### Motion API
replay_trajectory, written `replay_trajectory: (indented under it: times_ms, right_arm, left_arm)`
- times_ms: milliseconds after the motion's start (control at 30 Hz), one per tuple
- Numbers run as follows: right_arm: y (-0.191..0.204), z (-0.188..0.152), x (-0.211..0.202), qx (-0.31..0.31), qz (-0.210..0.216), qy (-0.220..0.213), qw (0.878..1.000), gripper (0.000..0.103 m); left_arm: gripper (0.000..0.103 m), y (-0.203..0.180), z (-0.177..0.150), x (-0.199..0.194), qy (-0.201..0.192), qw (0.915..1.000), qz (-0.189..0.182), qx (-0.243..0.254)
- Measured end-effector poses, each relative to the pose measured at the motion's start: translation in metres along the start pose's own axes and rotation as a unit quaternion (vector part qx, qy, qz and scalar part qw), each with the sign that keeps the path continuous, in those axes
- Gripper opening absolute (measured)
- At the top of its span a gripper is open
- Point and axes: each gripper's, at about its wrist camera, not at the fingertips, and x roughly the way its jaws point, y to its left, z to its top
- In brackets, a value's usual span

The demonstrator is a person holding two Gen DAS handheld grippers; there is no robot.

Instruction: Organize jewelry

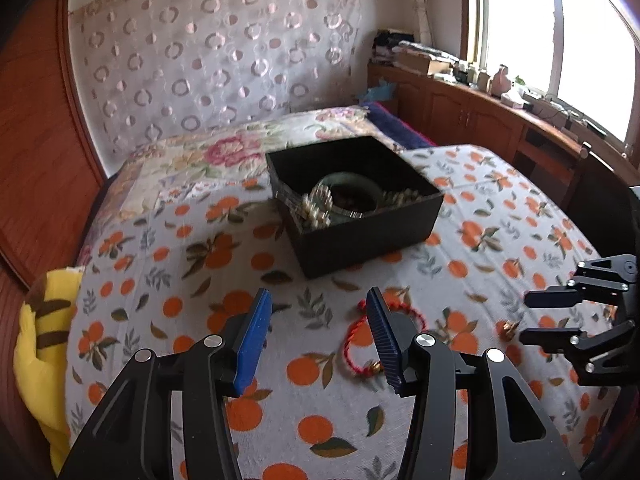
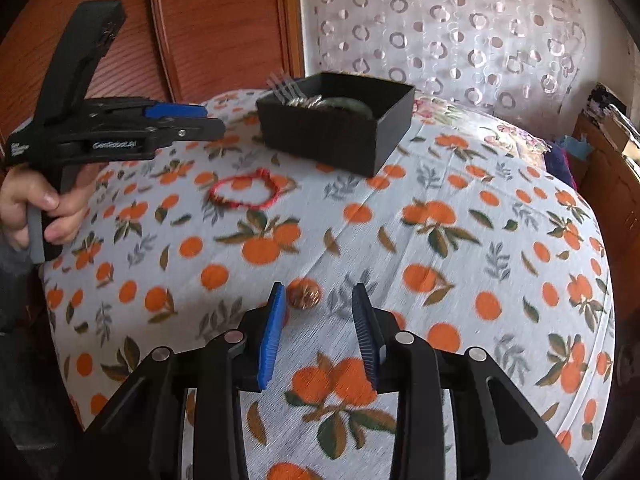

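A red cord bracelet [image 1: 382, 332] and small gold piece [image 2: 305, 293] lie near the open, jewelry-filled black box [image 1: 352, 236].

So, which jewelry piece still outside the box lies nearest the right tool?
The small gold piece, just ahead of the right tool; the red cord bracelet lies farther off, near the black box.

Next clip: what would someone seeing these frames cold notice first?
Probably the loud orange-print cloth covering the whole surface, and the black box at its far side, already holding pearly beads and a greenish bangle. Next, the red cord bracelet lying loose on the cloth, ahead of the open left tongs. A small coppery piece sits just beyond the open right tongs.
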Motion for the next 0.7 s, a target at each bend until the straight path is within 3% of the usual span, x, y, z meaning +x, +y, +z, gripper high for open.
replay_trajectory:
  times_ms: [367, 433, 467, 700]
  right_arm:
    - [0.009, 0.003, 0.008, -0.018, -0.025, 0.015, 0.999, 0.037]
    - [0.011, 0.006, 0.010, -0.023, -0.026, 0.014, 0.999, 0.028]
    - [0.012, 0.006, 0.011, -0.026, -0.023, 0.013, 0.999, 0.017]
    - [0.018, 0.006, 0.013, -0.042, -0.035, 0.006, 0.998, 0.017]
  left_arm:
    - [0.054, 0.008, -0.024, 0.031, 0.052, 0.9986, 0.002, -0.007]
    - [0.057, 0.008, -0.024, 0.033, 0.052, 0.9986, 0.002, -0.007]
    - [0.061, 0.008, -0.024, 0.033, 0.053, 0.9986, 0.003, -0.007]
    - [0.073, 0.004, -0.021, 0.039, 0.059, 0.9983, 0.003, 0.000]
